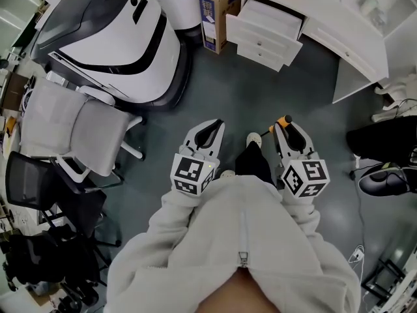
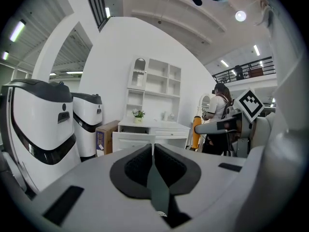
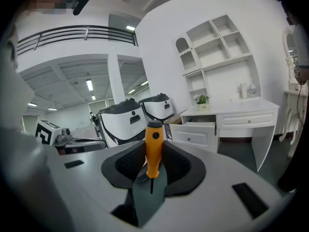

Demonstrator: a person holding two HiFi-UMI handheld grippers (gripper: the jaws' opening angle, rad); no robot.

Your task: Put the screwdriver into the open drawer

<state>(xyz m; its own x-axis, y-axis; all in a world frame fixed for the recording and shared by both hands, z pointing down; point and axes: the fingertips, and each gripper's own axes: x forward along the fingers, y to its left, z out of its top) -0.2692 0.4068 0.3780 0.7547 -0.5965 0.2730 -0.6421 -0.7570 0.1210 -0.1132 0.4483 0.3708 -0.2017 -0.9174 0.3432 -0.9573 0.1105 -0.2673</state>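
Observation:
An orange-handled screwdriver [image 3: 154, 150] stands handle-up between the jaws of my right gripper [image 3: 154, 146], which is shut on it; its orange tip [image 1: 285, 120] shows in the head view at my right gripper [image 1: 288, 128]. My left gripper [image 1: 210, 129] is held beside it, shut with nothing in it, its jaws meeting in the left gripper view [image 2: 153, 151]. The open drawer [image 1: 272, 19] sticks out of the white desk [image 1: 339, 25] some way ahead across the floor, seen also as the pulled-out drawer [image 3: 199, 128] in the right gripper view.
Two large white-and-black machines [image 1: 111, 38] stand to the left front. A cardboard box [image 1: 215, 12] sits by the desk. A grey chair [image 1: 78, 129] and a black chair [image 1: 39, 181] stand at left. Cables and a black object [image 1: 384, 175] lie at right. A person [image 2: 219, 112] stands beyond.

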